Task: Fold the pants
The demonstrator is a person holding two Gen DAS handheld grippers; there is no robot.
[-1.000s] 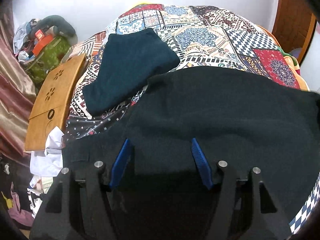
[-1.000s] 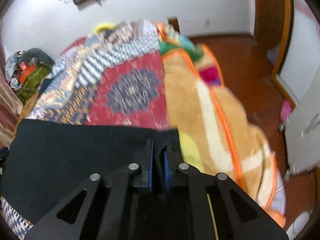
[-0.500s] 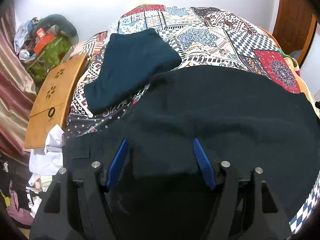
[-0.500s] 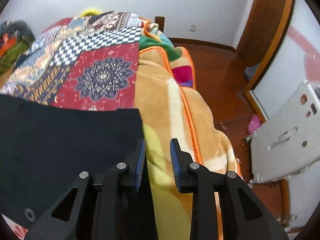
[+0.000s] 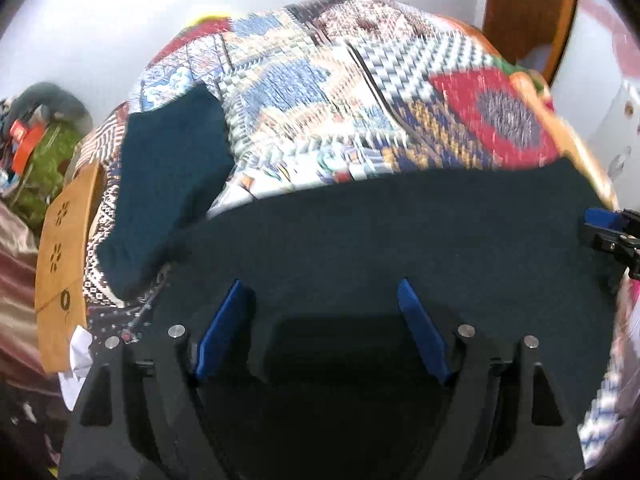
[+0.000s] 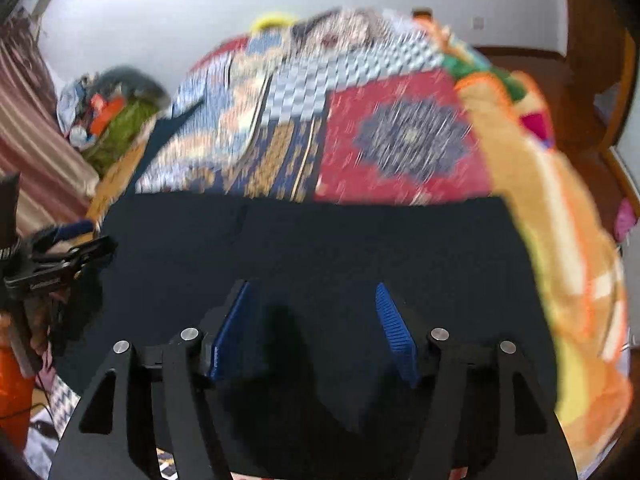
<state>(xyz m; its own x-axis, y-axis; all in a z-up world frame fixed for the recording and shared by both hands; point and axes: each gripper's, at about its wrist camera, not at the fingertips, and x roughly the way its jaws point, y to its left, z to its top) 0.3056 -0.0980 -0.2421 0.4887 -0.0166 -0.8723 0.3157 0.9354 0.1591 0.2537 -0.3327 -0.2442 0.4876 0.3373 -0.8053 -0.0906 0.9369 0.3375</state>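
I'm working in a home bedroom: a bed under a patchwork quilt (image 5: pixel 360 92), an orange blanket (image 6: pixel 560 240) draped off its side, white walls, a wooden door frame (image 5: pixel 528 12), striped curtains (image 6: pixel 36 128), and a heap of bags (image 5: pixel 36 136) in the corner

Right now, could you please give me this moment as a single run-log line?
task: fold pants | left gripper: open, over black pants | right gripper: open, over pants | pants: flat on patchwork bedspread | teal garment: beyond
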